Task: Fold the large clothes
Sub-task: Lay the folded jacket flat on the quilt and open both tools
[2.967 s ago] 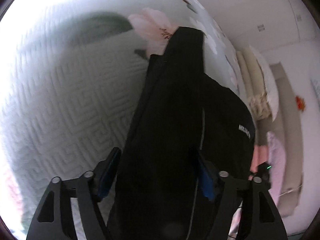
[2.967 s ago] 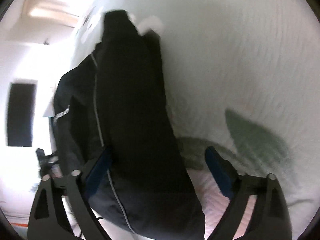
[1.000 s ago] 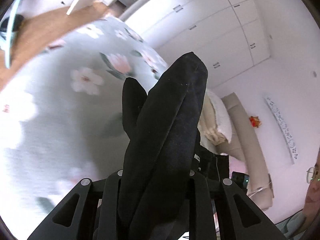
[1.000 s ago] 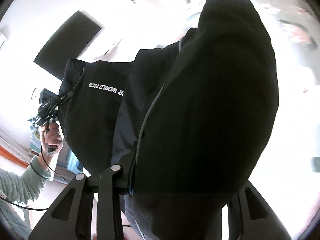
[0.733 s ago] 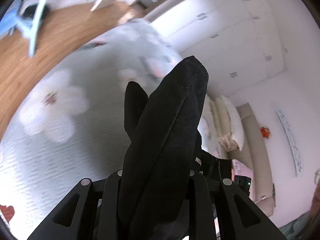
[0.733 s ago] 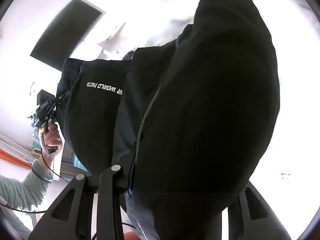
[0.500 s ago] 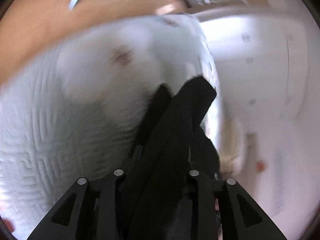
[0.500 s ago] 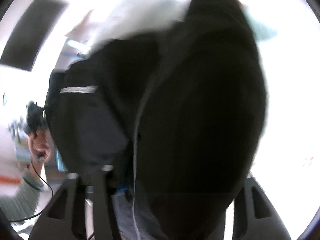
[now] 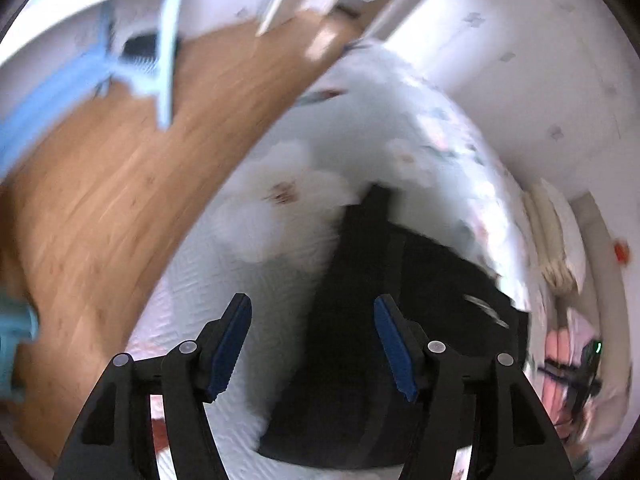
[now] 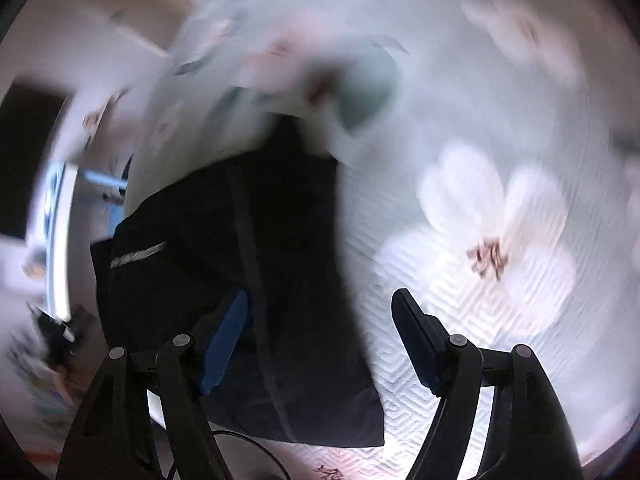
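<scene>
A black garment with a pale stripe and white lettering lies folded lengthwise on the pale floral quilt. My left gripper hangs above its near end with its jaws opening, and the blue pads are clear of the cloth. In the right wrist view the same garment lies below my right gripper. Its jaws are opening too. The left pad shows over the dark cloth, and the right one over the quilt. Both views are blurred.
The wooden floor runs along the bed's left edge, with a light blue stand on it. White cupboards and pillows lie beyond the bed. My other gripper shows at the right rim.
Both grippers held the garment up a second ago. They swung down toward the bed, their jaws spread, and the garment now lies on the quilt, free of both.
</scene>
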